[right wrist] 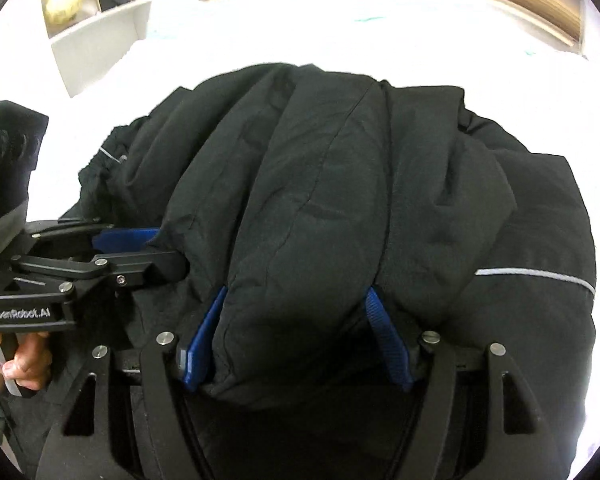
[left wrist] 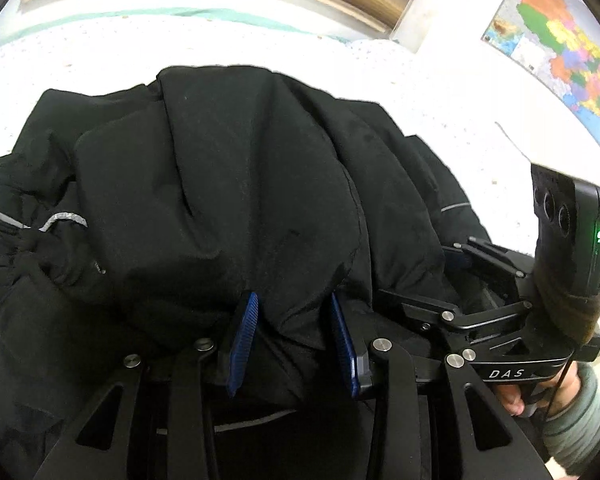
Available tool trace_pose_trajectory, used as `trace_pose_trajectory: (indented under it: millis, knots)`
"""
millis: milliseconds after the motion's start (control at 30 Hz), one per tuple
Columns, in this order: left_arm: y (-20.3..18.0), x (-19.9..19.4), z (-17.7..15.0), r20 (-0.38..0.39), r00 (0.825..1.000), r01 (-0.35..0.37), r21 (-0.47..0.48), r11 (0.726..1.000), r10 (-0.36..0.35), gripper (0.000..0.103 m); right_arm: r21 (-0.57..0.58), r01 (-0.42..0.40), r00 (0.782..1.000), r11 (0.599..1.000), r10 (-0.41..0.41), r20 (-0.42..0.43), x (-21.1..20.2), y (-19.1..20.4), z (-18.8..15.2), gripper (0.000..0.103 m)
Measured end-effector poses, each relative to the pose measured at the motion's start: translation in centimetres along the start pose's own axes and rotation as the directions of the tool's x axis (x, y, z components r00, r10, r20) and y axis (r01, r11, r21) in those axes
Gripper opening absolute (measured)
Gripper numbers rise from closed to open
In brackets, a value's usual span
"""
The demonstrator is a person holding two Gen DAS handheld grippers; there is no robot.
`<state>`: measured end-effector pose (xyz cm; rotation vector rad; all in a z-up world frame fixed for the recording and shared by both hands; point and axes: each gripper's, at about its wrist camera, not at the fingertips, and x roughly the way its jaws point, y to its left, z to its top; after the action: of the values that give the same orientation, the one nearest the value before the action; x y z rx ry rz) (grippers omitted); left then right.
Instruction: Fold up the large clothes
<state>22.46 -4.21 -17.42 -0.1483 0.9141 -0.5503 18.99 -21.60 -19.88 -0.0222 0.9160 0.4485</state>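
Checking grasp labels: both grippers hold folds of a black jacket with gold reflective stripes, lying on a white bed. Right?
Nearly. The stripes are silver-grey, not gold, as the right wrist view shows. Left gripper and right gripper both hold the black jacket on the white bed.

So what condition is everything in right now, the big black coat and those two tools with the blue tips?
Black jacket: bunched and partly folded on the white bed cover, its near edge caught in both tools.
Left tool: shut on a thick fold of the jacket, blue pads pressed either side.
Right tool: shut on a wider fold of the jacket, fabric filling the gap.
Wall map: hanging flat on the wall.
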Motion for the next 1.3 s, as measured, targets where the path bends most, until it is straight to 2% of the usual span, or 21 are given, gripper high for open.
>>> trace_pose_trajectory:
  millis: [67, 133, 167, 200, 267, 367, 467, 533, 567, 633, 733, 800, 867, 1033, 1100, 1167, 1267, 1300]
  knots:
    - [0.1, -1.4, -0.1, 0.019, 1.0, -0.005, -0.017, 1.0, 0.006, 0.039, 0.051, -0.081, 0.996, 0.995, 0.079, 0.029, -2.4, -0.5, -0.6, 0.074]
    - [-0.4, -5.9, -1.3, 0.074, 0.997, -0.016, -0.001, 1.0, 0.016, 0.039, 0.07, -0.172, 0.983, 0.983, 0.166, 0.082, -6.0, -0.3, -1.8, 0.074]
    - [-1.1, -8.3, -2.1, 0.107, 0.994, -0.016, 0.023, 1.0, 0.014, 0.039, 0.068, -0.186, 0.978, 0.98, 0.178, 0.106, -8.1, 0.0, -2.6, 0.076]
    - [-1.7, -10.0, -2.8, 0.125, 0.992, -0.021, 0.039, 0.999, 0.016, 0.039, 0.063, -0.187, 0.976, 0.98, 0.178, 0.124, -9.9, 0.3, -3.6, 0.083]
    - [-2.7, -13.5, -4.4, 0.15, 0.988, -0.056, 0.064, 0.996, 0.046, 0.04, 0.049, -0.16, 0.978, 0.986, 0.151, 0.142, -13.0, 0.6, -5.3, 0.09]
    - [-3.0, -18.3, -6.8, 0.174, 0.976, -0.147, 0.076, 0.986, 0.132, 0.042, 0.037, -0.056, 0.992, 0.998, 0.051, 0.118, -15.7, 2.2, -7.4, 0.09]
    - [-1.9, -21.5, -9.2, 0.19, 0.955, -0.241, 0.05, 0.969, 0.228, 0.042, 0.078, 0.08, 0.992, 0.994, -0.087, 0.089, -18.3, 1.5, -10.0, 0.09]
    - [0.0, -23.5, -11.1, 0.188, 0.939, -0.296, 0.008, 0.955, 0.289, 0.042, 0.127, 0.129, 0.985, 0.983, -0.141, 0.094, -20.5, 0.7, -11.8, 0.09]
    - [1.0, -24.3, -12.0, 0.179, 0.938, -0.299, -0.019, 0.954, 0.298, 0.042, 0.15, 0.133, 0.983, 0.98, -0.149, 0.103, -21.5, -0.1, -12.7, 0.09]
    - [3.7, -25.1, -14.1, 0.144, 0.946, -0.279, -0.098, 0.955, 0.291, 0.042, 0.209, 0.151, 0.979, 0.966, -0.175, 0.103, -23.1, -1.8, -14.8, 0.09]
    - [7.4, -25.6, -17.1, 0.093, 0.967, -0.215, -0.209, 0.954, 0.238, 0.042, 0.261, 0.205, 0.973, 0.943, -0.224, 0.048, -23.8, -4.0, -17.2, 0.089]
    - [8.8, -24.9, -18.1, 0.079, 0.979, -0.164, -0.254, 0.953, 0.19, 0.042, 0.283, 0.229, 0.97, 0.931, -0.244, 0.019, -23.7, -5.5, -18.3, 0.082]
    - [9.8, -24.0, -18.3, 0.058, 0.986, -0.132, -0.283, 0.95, 0.155, 0.042, 0.317, 0.25, 0.966, 0.915, -0.26, -0.011, -23.4, -7.0, -19.1, 0.075]
    - [11.4, -21.9, -17.4, 0.022, 0.996, -0.08, -0.328, 0.941, 0.092, 0.042, 0.398, 0.256, 0.964, 0.881, -0.265, -0.034, -23.2, -10.3, -20.2, 0.074]
    - [12.1, -20.8, -17.2, -0.011, 0.998, -0.062, -0.357, 0.932, 0.062, 0.042, 0.437, 0.244, 0.967, 0.866, -0.248, -0.048, -23.0, -11.7, -20.7, 0.074]
    - [12.4, -20.3, -17.2, -0.016, 0.999, -0.041, -0.371, 0.928, 0.038, 0.042, 0.49, 0.181, 0.982, 0.852, -0.179, -0.051, -22.4, -13.2, -21.4, 0.074]
    - [12.9, -20.0, -17.1, -0.02, 1.0, -0.02, -0.399, 0.917, 0.013, 0.042, 0.515, 0.139, 0.99, 0.846, -0.124, -0.063, -21.4, -14.3, -21.9, 0.073]
    - [13.0, -19.9, -17.0, -0.024, 1.0, -0.019, -0.401, 0.916, 0.01, 0.042, 0.511, 0.14, 0.99, 0.848, -0.122, -0.068, -21.1, -14.2, -21.7, 0.066]
